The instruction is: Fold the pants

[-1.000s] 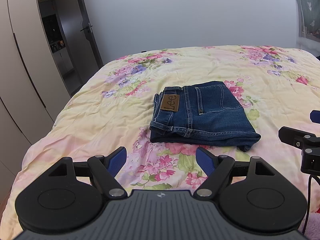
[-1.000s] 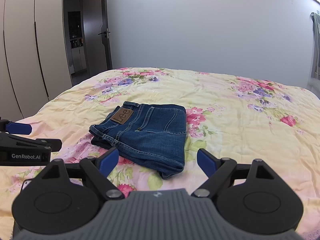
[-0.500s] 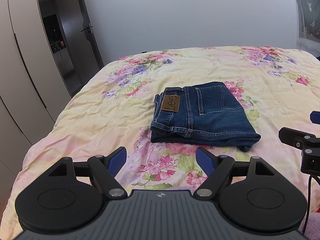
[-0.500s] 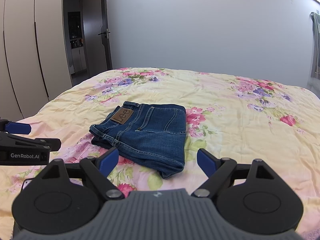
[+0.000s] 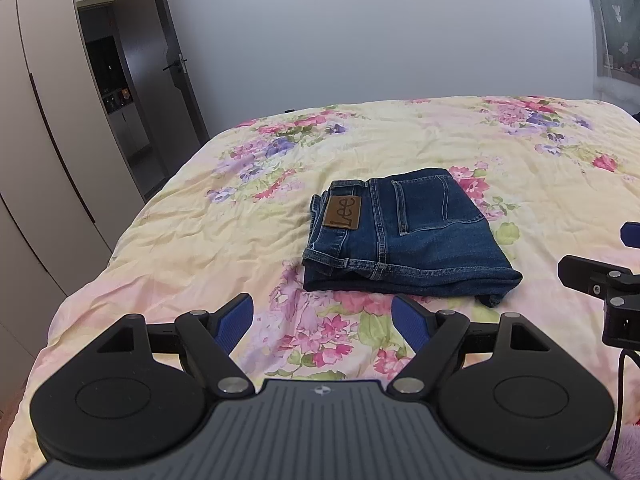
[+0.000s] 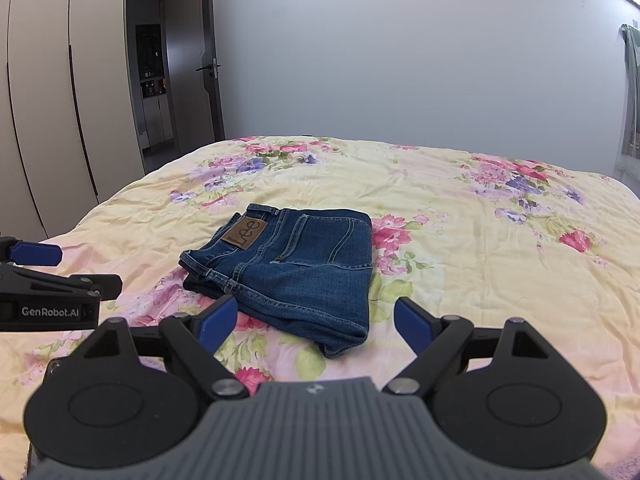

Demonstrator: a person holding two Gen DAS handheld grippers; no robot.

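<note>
1. On the bed (image 5: 168,240), which wears a yellow floral cover, the pants (image 5: 404,240) lie folded into a compact blue denim bundle, with the brown Lee patch (image 5: 342,212) facing up.
2. Left tongs (image 5: 322,316) hover above the near edge of the bed, released, blue pads spread wide, nothing between them, short of the pants.
3. Right tongs (image 6: 316,320) are likewise released and empty, just in front of the bundle's near corner.
4. Behind stand a pale wall (image 6: 400,48), a wardrobe (image 6: 44,100) and a dark open door (image 6: 208,64).
</note>
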